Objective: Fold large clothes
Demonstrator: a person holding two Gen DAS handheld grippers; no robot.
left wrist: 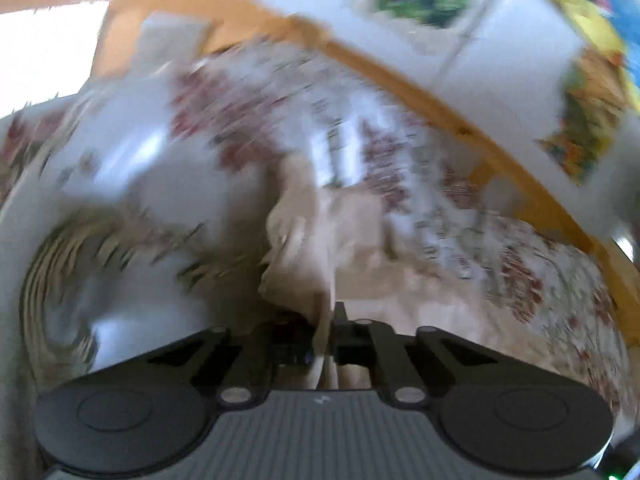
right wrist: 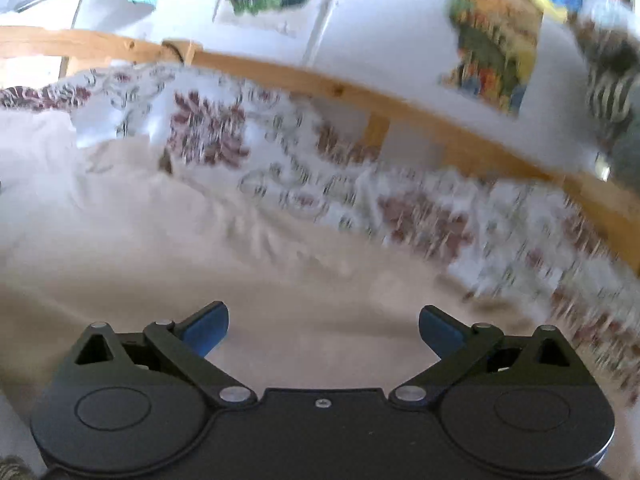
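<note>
The left gripper (left wrist: 326,322) is pressed together on a bunched fold of the beige garment (left wrist: 320,240), which rises from between its fingers toward the wooden rail (left wrist: 400,80); the view is streaked with motion blur, so I cannot tell which edge of the cloth it holds. The right gripper (right wrist: 323,332) is spread wide with nothing between its blue pads (right wrist: 206,330), hovering just above the garment (right wrist: 200,240), which lies rumpled on the near side of the rail (right wrist: 360,96). To fold well, the right should probably take an edge level with the left's pinch, so the cloth can be drawn taut and laid flat. The garment rests on a floral bedspread (right wrist: 400,208) that runs along the rail. Beyond the rail, a white wall (right wrist: 380,20) carries colourful pictures (right wrist: 496,52).
</note>
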